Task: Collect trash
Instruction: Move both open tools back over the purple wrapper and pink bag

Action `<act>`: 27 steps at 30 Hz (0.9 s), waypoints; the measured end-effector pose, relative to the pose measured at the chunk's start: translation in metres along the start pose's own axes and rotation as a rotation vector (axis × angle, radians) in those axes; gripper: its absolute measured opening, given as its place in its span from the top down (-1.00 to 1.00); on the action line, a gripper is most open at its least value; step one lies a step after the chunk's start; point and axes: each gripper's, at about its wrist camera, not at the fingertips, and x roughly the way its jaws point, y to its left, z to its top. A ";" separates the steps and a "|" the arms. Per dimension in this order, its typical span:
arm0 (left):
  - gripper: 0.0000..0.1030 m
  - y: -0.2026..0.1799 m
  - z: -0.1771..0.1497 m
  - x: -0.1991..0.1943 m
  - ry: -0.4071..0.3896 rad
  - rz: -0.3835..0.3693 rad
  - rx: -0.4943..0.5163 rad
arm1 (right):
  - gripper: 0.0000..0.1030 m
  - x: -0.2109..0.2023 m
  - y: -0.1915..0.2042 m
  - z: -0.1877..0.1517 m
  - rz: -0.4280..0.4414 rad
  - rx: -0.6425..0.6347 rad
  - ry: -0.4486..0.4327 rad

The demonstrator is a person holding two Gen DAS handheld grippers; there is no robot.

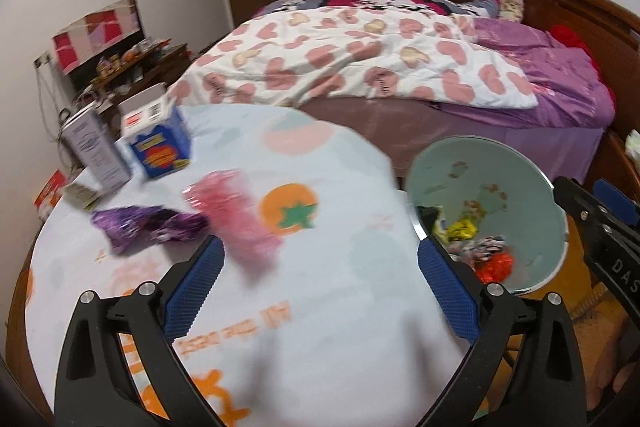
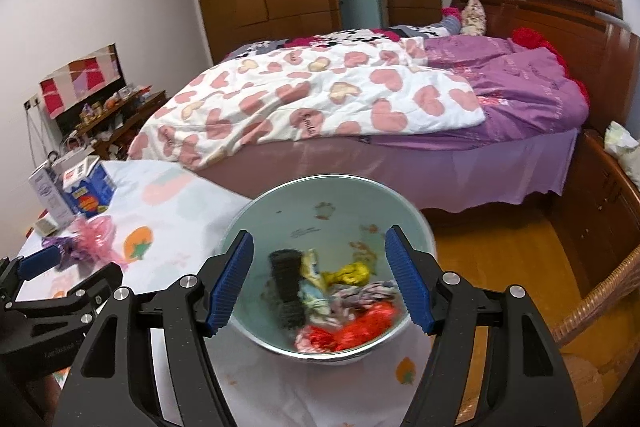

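Note:
A pale green bin (image 2: pixel 340 203) stands beside the round table and holds several crumpled wrappers (image 2: pixel 348 311); it also shows in the left wrist view (image 1: pixel 520 179). My right gripper (image 2: pixel 320 287) is open and empty, right above the bin's mouth. On the table lie a pink wrapper (image 1: pixel 236 219) and a purple wrapper (image 1: pixel 148 227). My left gripper (image 1: pixel 320 287) is open and empty over the tablecloth (image 1: pixel 340 307), just short of the pink wrapper. The pink wrapper (image 2: pixel 96 237) and the left gripper (image 2: pixel 52 267) show at the left of the right wrist view.
A blue carton (image 1: pixel 160 143) and a white box (image 1: pixel 96 155) stand at the table's far left edge. A bed (image 1: pixel 380 67) with a heart-print quilt lies behind the table. A wicker chair (image 2: pixel 600 307) is at the right on the wooden floor.

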 end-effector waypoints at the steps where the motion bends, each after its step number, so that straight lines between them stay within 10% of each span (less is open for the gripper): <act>1: -0.86 0.006 -0.002 -0.001 0.001 0.006 -0.009 | -0.32 -0.001 0.007 -0.001 0.008 -0.010 0.000; 27: -0.86 0.161 -0.051 -0.002 0.070 0.163 -0.249 | -0.32 0.007 0.153 -0.022 0.183 -0.200 0.063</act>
